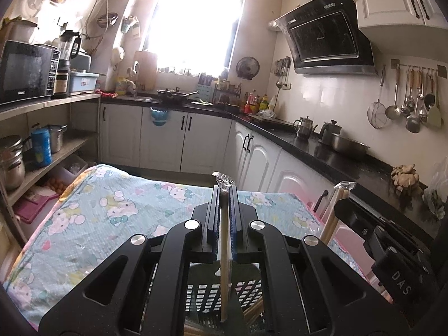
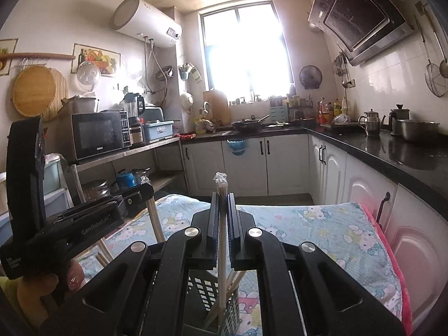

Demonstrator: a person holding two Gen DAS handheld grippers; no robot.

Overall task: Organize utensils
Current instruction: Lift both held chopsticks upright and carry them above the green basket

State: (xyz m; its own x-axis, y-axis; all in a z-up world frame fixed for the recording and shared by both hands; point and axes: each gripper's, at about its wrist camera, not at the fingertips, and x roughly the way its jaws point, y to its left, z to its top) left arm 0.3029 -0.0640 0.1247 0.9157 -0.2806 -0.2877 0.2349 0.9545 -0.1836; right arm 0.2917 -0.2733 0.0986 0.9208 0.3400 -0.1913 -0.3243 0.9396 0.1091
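1. Left wrist view: the left gripper (image 1: 223,196) pinches a plastic-wrapped pair of chopsticks (image 1: 224,252) upright between nearly closed jaws; their lower ends drop into the black slotted utensil basket (image 1: 201,294), mostly hidden behind the gripper.
2. Right wrist view: the right gripper (image 2: 223,198) clamps another wrapped chopstick pair (image 2: 222,224) above the basket (image 2: 204,291) on the Hello Kitty cloth (image 2: 322,232).

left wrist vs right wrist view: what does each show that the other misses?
Only left wrist: a beige mushroom cluster on the black countertop, and a rail of hanging metal ladles.

Only right wrist: a white cylindrical water heater seen whole, and a round bamboo board on the wall.

Both: each claw, left claw and right claw, shut on plastic-wrapped wooden chopsticks over a perforated utensil basket.
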